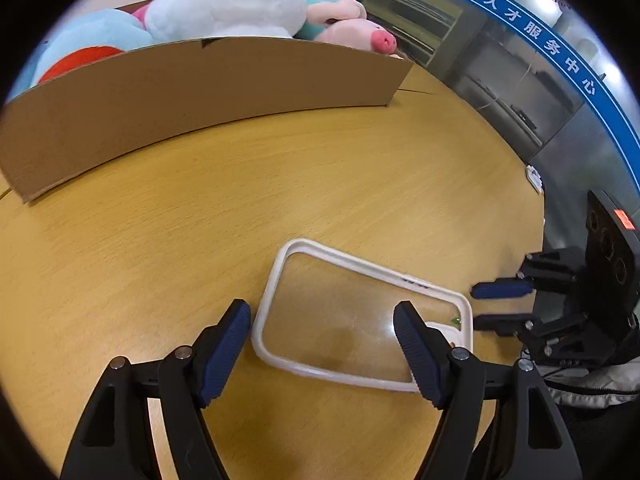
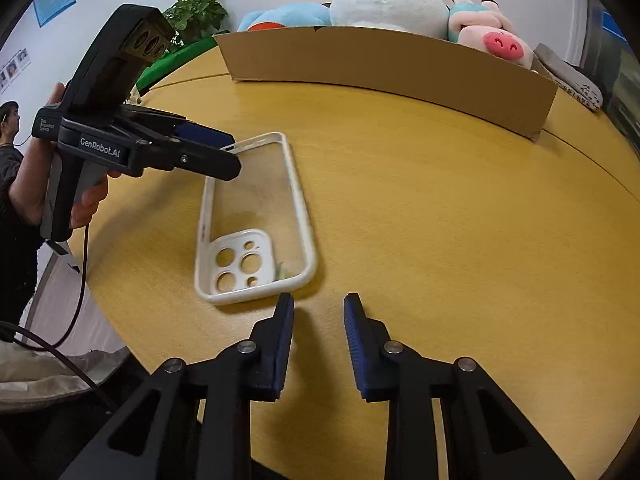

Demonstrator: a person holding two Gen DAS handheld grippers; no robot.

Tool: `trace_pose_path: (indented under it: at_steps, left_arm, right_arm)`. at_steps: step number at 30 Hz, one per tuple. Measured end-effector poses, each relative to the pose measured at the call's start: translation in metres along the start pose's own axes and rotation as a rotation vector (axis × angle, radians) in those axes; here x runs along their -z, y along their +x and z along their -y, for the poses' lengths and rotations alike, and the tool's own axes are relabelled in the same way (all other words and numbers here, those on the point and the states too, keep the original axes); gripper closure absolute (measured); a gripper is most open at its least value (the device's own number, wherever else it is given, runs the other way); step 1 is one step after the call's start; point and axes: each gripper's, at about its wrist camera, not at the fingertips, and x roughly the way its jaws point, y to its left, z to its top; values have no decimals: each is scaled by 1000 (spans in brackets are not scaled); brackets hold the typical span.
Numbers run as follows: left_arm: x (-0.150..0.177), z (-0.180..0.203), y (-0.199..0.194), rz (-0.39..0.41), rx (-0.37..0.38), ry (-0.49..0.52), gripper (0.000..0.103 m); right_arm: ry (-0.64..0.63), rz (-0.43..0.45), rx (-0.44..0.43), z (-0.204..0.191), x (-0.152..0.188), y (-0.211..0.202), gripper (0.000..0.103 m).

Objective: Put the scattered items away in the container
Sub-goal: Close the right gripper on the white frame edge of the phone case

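i take the cardboard box (image 2: 384, 56) as my landmark. the clear phone case (image 2: 256, 220) with its white rim lies flat on the counter (image 2: 440, 220), out in the open on my side of the box and well apart from it, camera cutouts toward me. the left tongs (image 1: 322, 320) are spread wide, straddling the end of the case farthest from the cutouts, probably lined up to close on the rim. the right tongs (image 2: 318, 308) are parted more narrowly, pinching nothing, just beside the case's cutout end, maybe to steady it.

plush toys, a pig (image 2: 492, 36) among them, already rise above the box's near wall, so the case looks like the one item visibly left out. that wall hides the box's floor, and i cannot tell how much room remains. something grey (image 2: 572, 76) past the box's right end is too cut off to name. whether the left tongs touch the case i cannot tell.
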Motion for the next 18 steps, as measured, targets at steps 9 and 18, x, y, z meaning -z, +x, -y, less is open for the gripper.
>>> trace_pose_path:
  at_steps: [9, 18]
  left_arm:
    - [10, 5, -6, -13, -20, -67, 41]
    - [39, 11, -22, 1, 25, -180, 42]
  right_arm:
    - [77, -12, -100, 9, -11, -16, 75]
    - [83, -41, -63, 17, -20, 5, 83]
